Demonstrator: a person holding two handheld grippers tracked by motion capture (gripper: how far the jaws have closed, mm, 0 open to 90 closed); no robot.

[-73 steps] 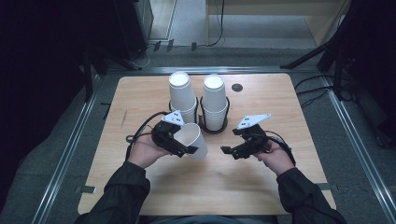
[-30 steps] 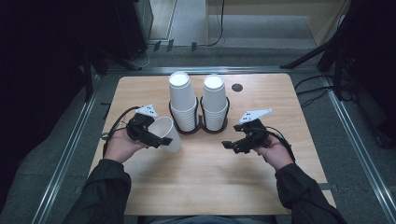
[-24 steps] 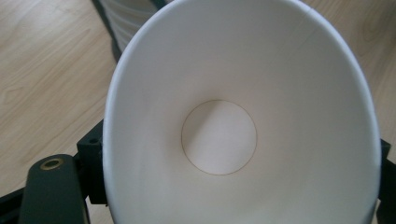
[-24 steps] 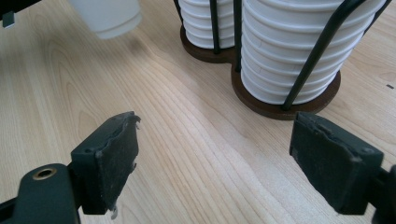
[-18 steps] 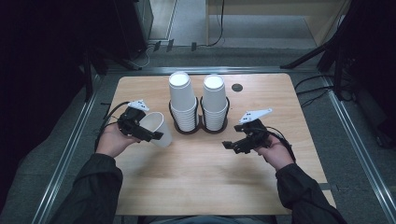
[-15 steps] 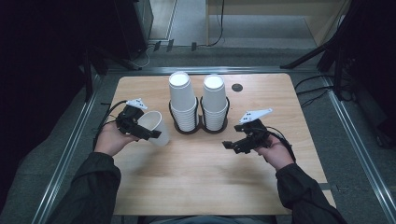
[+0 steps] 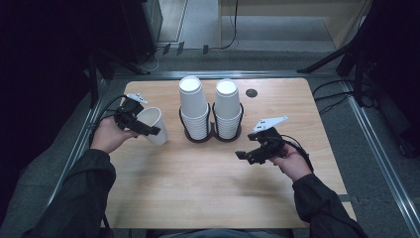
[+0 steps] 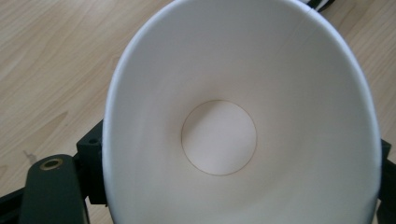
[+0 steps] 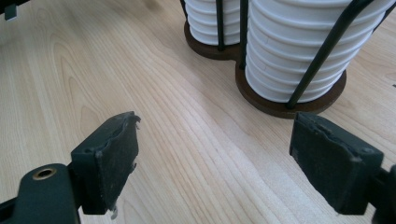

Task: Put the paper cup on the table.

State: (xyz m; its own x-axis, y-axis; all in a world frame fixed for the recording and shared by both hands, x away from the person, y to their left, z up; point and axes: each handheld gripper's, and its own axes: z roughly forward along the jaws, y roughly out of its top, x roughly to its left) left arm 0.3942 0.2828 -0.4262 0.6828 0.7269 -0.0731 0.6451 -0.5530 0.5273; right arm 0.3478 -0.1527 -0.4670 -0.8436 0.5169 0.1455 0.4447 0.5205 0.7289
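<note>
Left gripper (image 7: pixel 141 126) jaws clamp a tilted paper cup (image 7: pixel 153 125) above the desk (image 7: pixel 208 188); right gripper (image 7: pixel 250 154) jaws open, empty.

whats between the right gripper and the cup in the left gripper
In the high view, bare wooden table lies between the right gripper and the held cup; the cup holder stands just behind that line.

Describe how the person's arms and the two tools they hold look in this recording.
Both forearms wear dark long sleeves, hands bare. Each hand grips a black tool: the left tool and right tool each carry a pale grey three-cornered plate on top and trail a black cable. The right tool's black pads look worn and frayed at the edges.
</note>
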